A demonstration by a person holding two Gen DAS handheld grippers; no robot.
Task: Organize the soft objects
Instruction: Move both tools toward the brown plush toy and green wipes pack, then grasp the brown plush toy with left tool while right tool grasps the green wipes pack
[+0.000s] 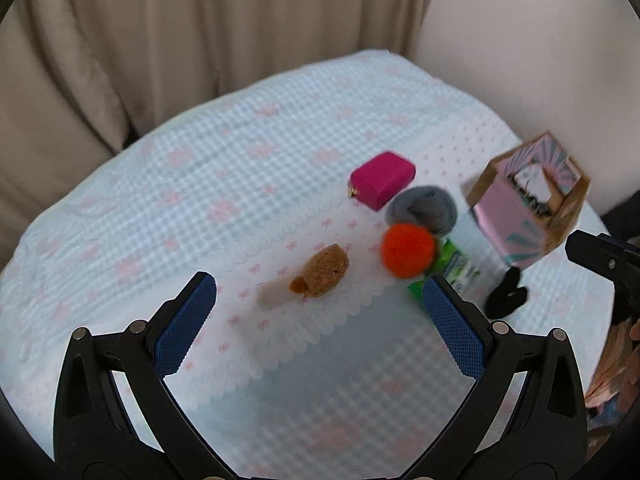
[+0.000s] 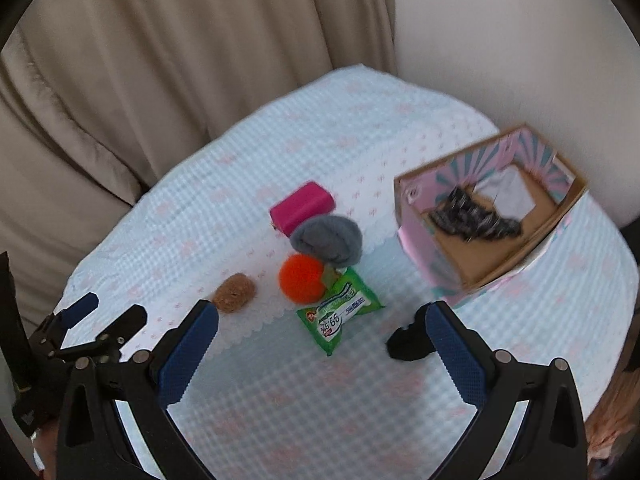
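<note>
You work over a bed covered with a pale blue checked blanket (image 2: pixel 280 400) with pink bows; beige curtains (image 2: pixel 140 80) hang behind it, and a plain wall (image 2: pixel 500 60) stands to the right. Both your left gripper (image 1: pixel 320 300) and right gripper (image 2: pixel 322 328) hover with fingers wide apart, holding nothing. The soft things lie clustered mid-bed: brown plush (image 1: pixel 324 270), orange pompom (image 1: pixel 407 250), grey roll (image 1: pixel 424 208), pink pouch (image 1: pixel 382 179), green packet (image 2: pixel 340 312). A pink box (image 2: pixel 484 216) sits to their right.
</note>
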